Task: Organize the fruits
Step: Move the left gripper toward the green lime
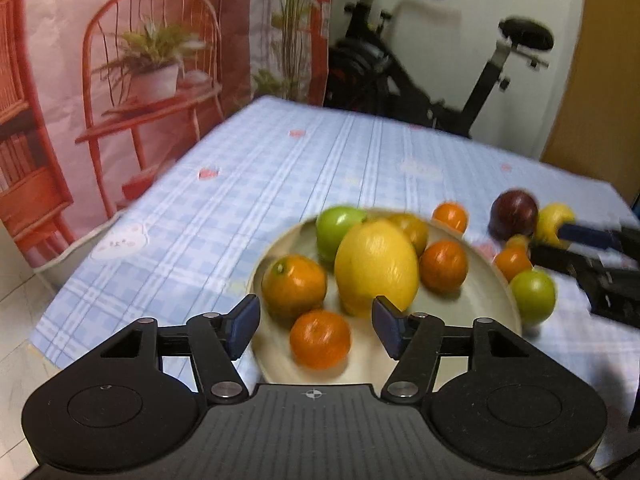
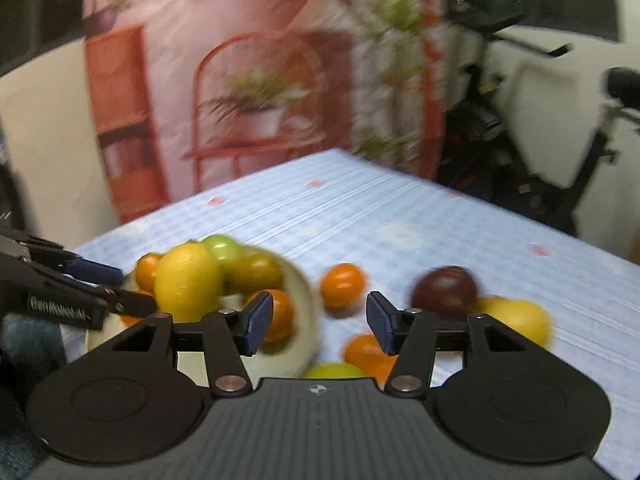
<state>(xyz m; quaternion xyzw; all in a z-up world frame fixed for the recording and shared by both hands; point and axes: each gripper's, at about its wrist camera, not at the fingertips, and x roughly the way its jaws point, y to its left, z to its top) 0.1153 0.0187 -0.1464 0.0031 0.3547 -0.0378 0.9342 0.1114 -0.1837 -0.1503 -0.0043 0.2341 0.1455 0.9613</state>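
Fruit fills a cream plate (image 1: 496, 280) on the checked tablecloth (image 1: 240, 200): a big lemon (image 1: 376, 266), a green apple (image 1: 338, 232) and several oranges (image 1: 294, 284). Left gripper (image 1: 316, 326) hangs over the plate's near edge, jaws apart and holding nothing. Right gripper (image 2: 318, 322) is likewise parted and empty beside the plate, over loose fruit: an orange (image 2: 342, 284), a dark plum (image 2: 444, 290) and a yellow fruit (image 2: 520, 320).

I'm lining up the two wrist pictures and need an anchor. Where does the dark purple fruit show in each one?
Left wrist view: the dark purple fruit lies far right on the tablecloth, outside the plate, against a yellow fruit.
Right wrist view: it sits right of centre, just beyond the right hand-held gripper's right finger.
Shared landmark: the big lemon in the plate.
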